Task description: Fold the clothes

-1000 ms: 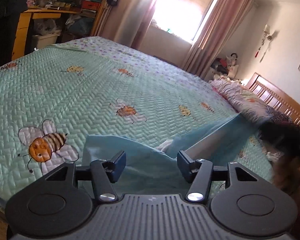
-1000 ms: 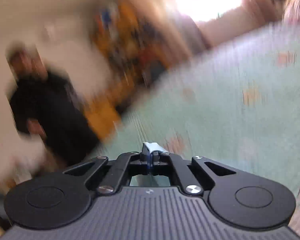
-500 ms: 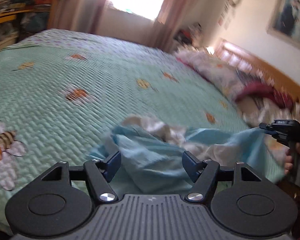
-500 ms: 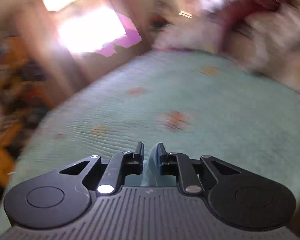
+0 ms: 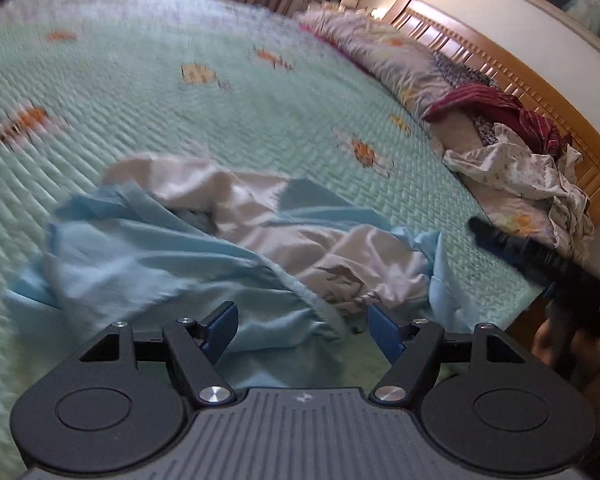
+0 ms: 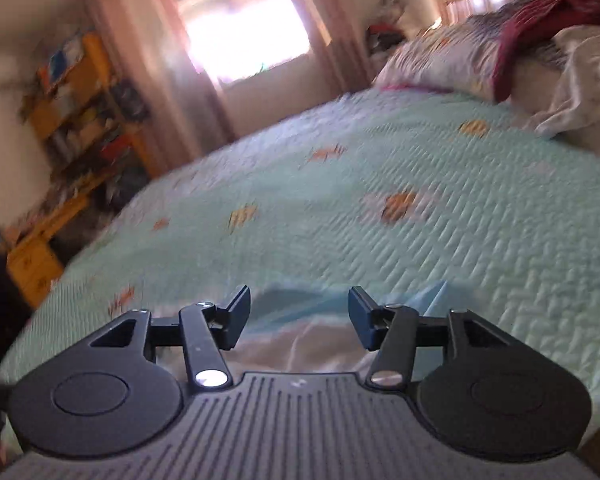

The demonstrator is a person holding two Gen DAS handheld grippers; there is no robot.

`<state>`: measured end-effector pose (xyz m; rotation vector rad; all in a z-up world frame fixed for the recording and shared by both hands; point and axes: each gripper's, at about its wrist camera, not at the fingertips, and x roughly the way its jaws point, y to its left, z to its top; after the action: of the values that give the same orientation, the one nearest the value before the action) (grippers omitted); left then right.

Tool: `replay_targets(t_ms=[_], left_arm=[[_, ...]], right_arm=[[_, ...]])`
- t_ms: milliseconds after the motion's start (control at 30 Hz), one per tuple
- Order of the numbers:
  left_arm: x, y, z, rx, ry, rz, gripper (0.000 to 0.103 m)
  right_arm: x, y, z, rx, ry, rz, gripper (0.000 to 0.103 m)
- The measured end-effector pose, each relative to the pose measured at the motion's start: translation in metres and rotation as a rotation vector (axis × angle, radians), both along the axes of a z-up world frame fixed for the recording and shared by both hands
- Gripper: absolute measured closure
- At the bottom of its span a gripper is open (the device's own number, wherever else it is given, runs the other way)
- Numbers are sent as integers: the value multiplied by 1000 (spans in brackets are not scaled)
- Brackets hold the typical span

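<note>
A crumpled light blue and white garment [image 5: 160,256] lies on the green bee-print quilt [image 5: 220,120] near the bed's front edge. My left gripper [image 5: 302,320] hovers just over its near blue fold; the jaws are opening, and the pads press on nothing. In the left wrist view my right gripper [image 5: 540,264] is a blurred black shape at the right, past the cloth. In the right wrist view my right gripper [image 6: 299,304] has its jaws opening, with the garment [image 6: 300,344] lying loose below and between the fingers, not pinched.
A heap of clothes sits by the wooden headboard [image 5: 500,60]: a maroon striped piece [image 5: 500,108], a white patterned piece [image 5: 520,168] and a floral pillow [image 5: 392,52]. A bookshelf [image 6: 80,92] and a bright window [image 6: 240,28] stand beyond the bed.
The right gripper went from shut on a cloth edge to open, and the stretched blue garment dropped into a crumpled heap. Both views swung toward the headboard and sank closer to the quilt.
</note>
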<state>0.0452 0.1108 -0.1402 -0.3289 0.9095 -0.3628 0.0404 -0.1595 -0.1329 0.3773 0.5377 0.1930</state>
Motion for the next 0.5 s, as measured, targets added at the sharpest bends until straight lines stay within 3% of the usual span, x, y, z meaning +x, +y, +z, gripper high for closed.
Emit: replay_targets(t_ms=[233,333,500], left_arm=[[44,-10,-29,-57,156,158,29],[54,-10,-38,-53,217,214,37],[59,-13,-36,-73,234,257,38]], right_arm=[[3,4,-20,72,66,32,47],[2,-2,-23,93,71,16,46],[2,-7,-30,109,77,14,44]])
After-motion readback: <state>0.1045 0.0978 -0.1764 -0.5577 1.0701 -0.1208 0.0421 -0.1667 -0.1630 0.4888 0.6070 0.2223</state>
